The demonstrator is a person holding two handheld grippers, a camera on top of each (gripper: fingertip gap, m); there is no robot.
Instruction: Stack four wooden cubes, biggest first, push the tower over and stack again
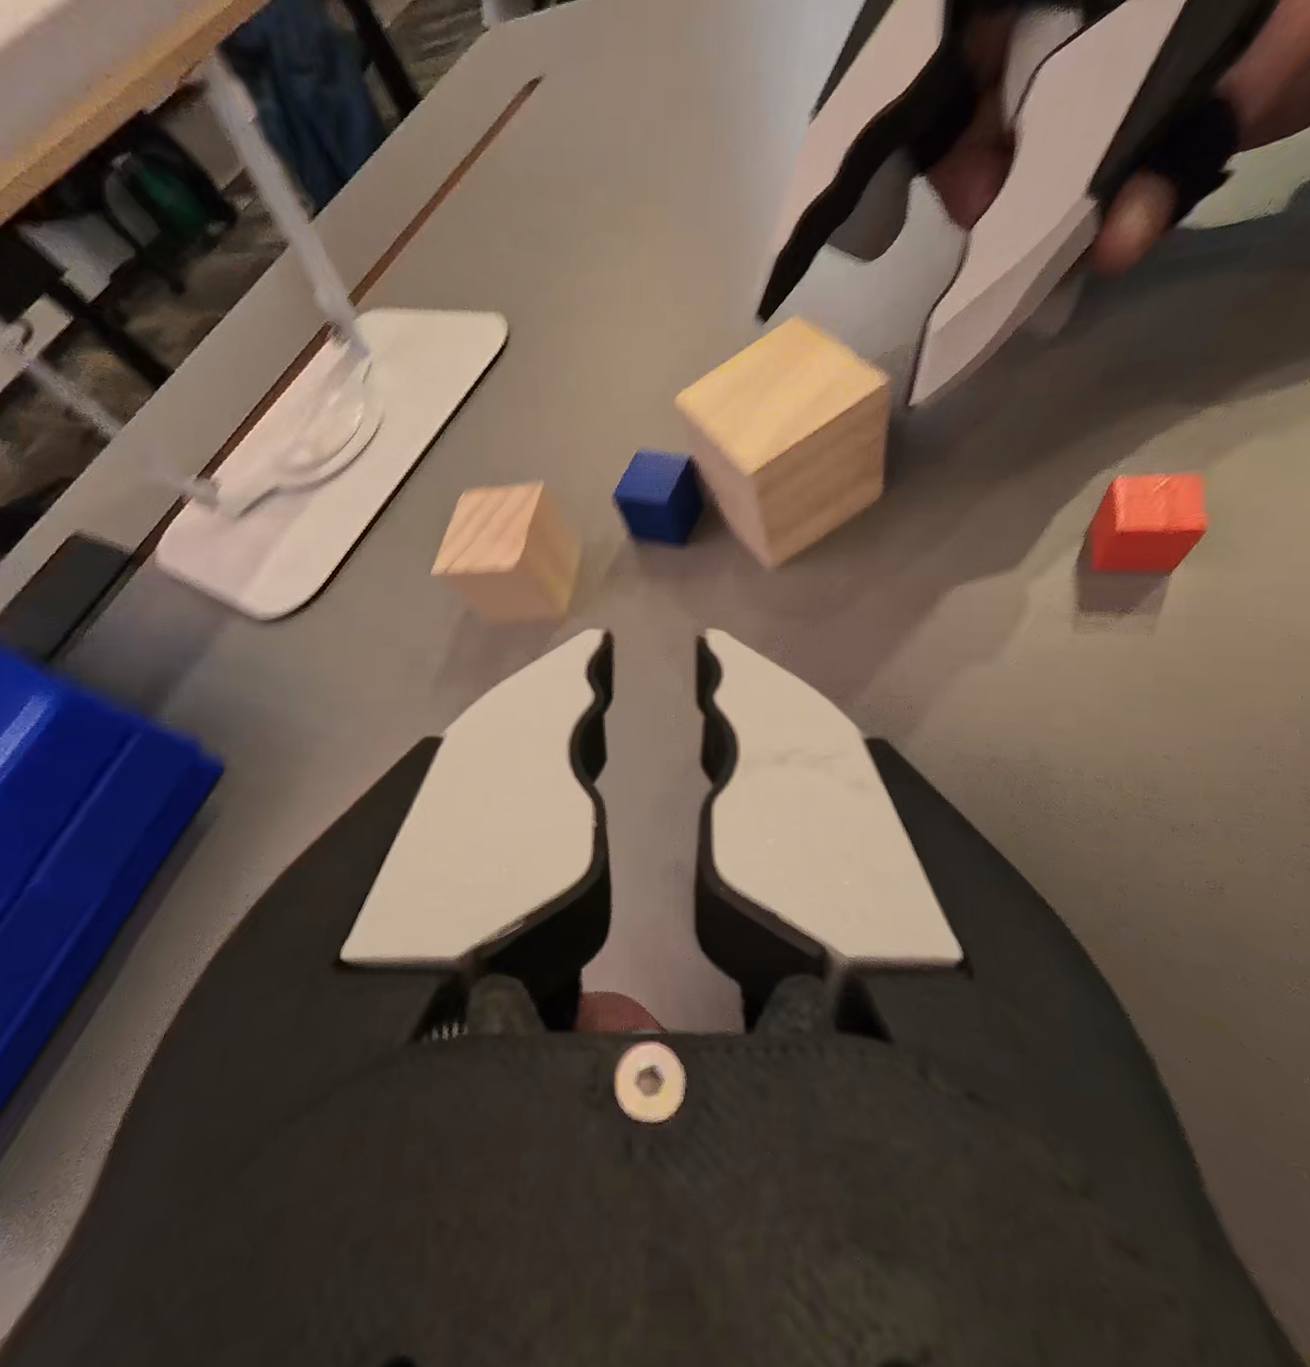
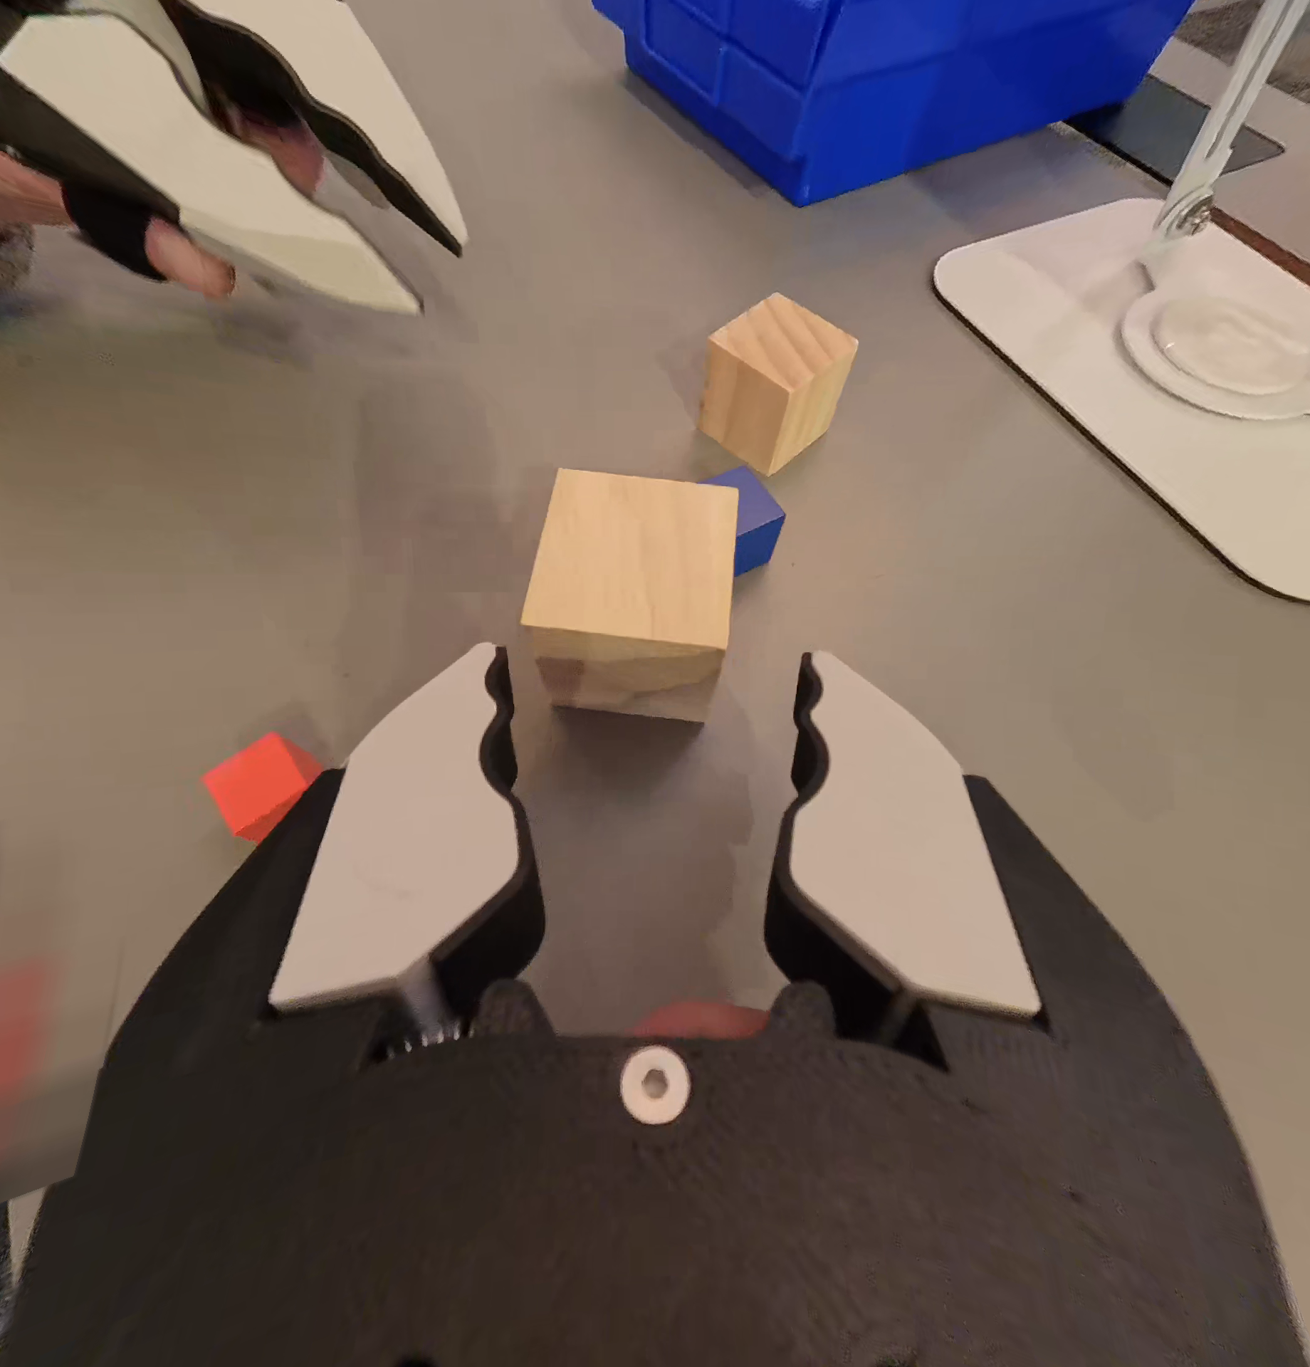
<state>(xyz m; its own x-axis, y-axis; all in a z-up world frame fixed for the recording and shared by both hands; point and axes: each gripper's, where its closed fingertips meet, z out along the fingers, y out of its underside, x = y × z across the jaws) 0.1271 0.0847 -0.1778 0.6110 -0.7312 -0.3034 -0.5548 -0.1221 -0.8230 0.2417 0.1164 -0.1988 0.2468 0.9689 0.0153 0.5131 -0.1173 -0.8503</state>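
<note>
Left gripper (image 1: 653, 642): filling the bottom of the left wrist view, its jaws standing a narrow gap apart with nothing between them, hovering over the grey table (image 1: 1007, 814).
Right gripper (image 2: 650, 658): spreading wide and empty, its fingertips flanking the near edge of the big cube without touching it.
Big wooden cube (image 2: 630, 584): sitting flat on the table, just ahead of the right gripper.
Blue cube (image 2: 754, 521): lying tucked against the big cube's far corner; whether they are touching is hard to tell.
Medium wooden cube (image 2: 778, 381): resting beyond the blue one, turned at an angle, apart from the others.
Red cube (image 2: 260, 784): sitting alone beside the right gripper's left finger, well apart from the other three.
Stack: none standing, all four cubes lying separately on the table.
Blue bin (image 2: 874, 89): standing at the table's far side in the right wrist view.
White stand base (image 2: 1081, 414): lying flat near the medium cube, carrying a clear arm.
</note>
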